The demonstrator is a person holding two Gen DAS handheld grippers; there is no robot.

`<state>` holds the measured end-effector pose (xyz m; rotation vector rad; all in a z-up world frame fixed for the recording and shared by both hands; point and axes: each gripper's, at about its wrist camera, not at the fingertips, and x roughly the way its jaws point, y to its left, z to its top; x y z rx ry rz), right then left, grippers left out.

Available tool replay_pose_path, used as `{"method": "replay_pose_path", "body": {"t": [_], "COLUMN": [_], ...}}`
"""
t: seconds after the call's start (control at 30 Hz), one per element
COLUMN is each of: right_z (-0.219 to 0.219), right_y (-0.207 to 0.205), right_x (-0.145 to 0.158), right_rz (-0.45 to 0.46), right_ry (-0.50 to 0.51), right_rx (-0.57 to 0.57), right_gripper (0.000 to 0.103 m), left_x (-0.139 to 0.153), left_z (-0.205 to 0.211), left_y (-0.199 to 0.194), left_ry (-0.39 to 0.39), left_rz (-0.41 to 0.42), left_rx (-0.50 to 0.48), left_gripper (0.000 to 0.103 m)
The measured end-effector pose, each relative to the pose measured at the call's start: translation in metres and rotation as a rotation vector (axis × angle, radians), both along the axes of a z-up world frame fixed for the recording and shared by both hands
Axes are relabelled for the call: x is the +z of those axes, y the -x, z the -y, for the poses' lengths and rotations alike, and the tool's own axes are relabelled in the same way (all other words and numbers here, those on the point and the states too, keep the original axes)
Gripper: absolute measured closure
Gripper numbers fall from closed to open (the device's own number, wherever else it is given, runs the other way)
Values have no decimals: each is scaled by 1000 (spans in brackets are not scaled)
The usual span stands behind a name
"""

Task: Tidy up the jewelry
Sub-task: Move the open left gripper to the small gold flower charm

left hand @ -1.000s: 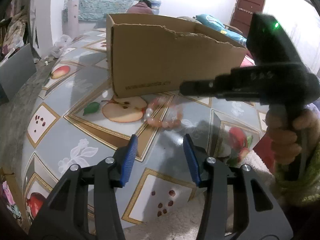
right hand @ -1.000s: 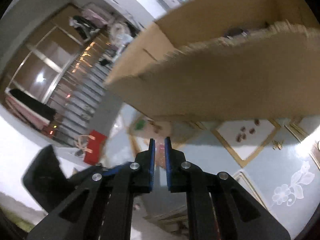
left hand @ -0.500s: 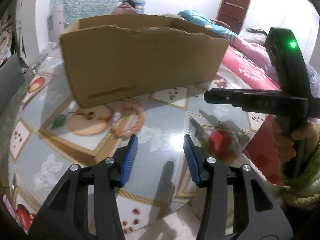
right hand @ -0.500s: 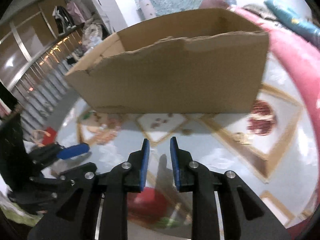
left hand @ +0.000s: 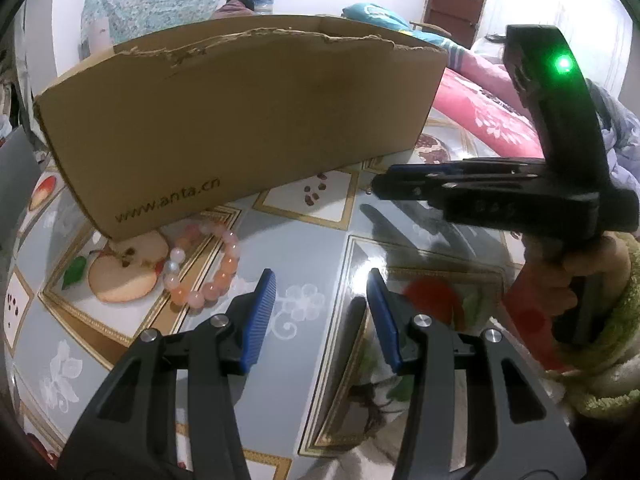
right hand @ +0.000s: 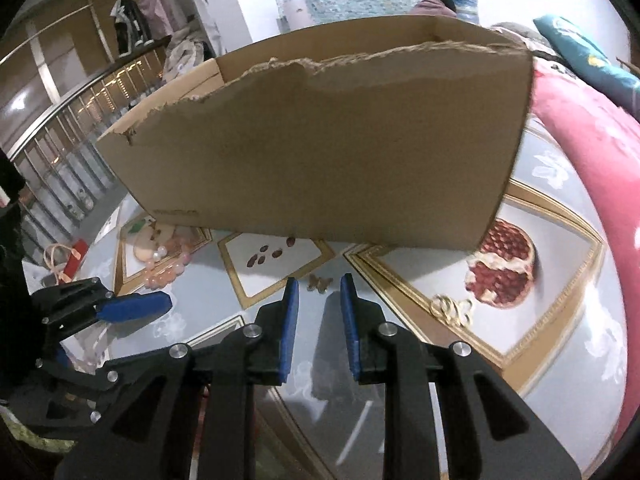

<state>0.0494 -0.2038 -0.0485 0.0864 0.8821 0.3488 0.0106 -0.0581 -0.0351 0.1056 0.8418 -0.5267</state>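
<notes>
One pink bead bracelet [left hand: 202, 268], one gold earring pair [right hand: 452, 306], one box [left hand: 240, 128]; my left gripper [left hand: 320, 312] gapes, right gripper [right hand: 319, 312] narrow, both empty.

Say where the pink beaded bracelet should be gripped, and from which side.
Probably from above, pinching across the near arc of the pink beaded bracelet. It lies flat on the fruit-print tablecloth, its far arc close to the brown cardboard box, leaving fingers little room there.
</notes>
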Motion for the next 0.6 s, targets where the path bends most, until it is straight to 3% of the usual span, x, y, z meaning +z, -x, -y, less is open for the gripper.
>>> {"method": "replay_pose_path", "body": {"t": [0.2, 0.27, 0.6], "right_z": [-15, -17, -19], "right_y": [-3, -2, 16], "right_x": [-3, -3, -3], "right_rz": [60, 69, 34], "right_ry": [90, 111, 21], "right_rx": [34, 45, 109], "right_gripper": [82, 90, 91], "left_x": [-1, -2, -3], "left_z": [9, 13, 15], "left_y": [-3, -2, 3], "left_ry": [-26, -54, -83], "left_rz": [18, 36, 62], "left_rx": [-10, -18, -30], "left_gripper": [58, 58, 58]}}
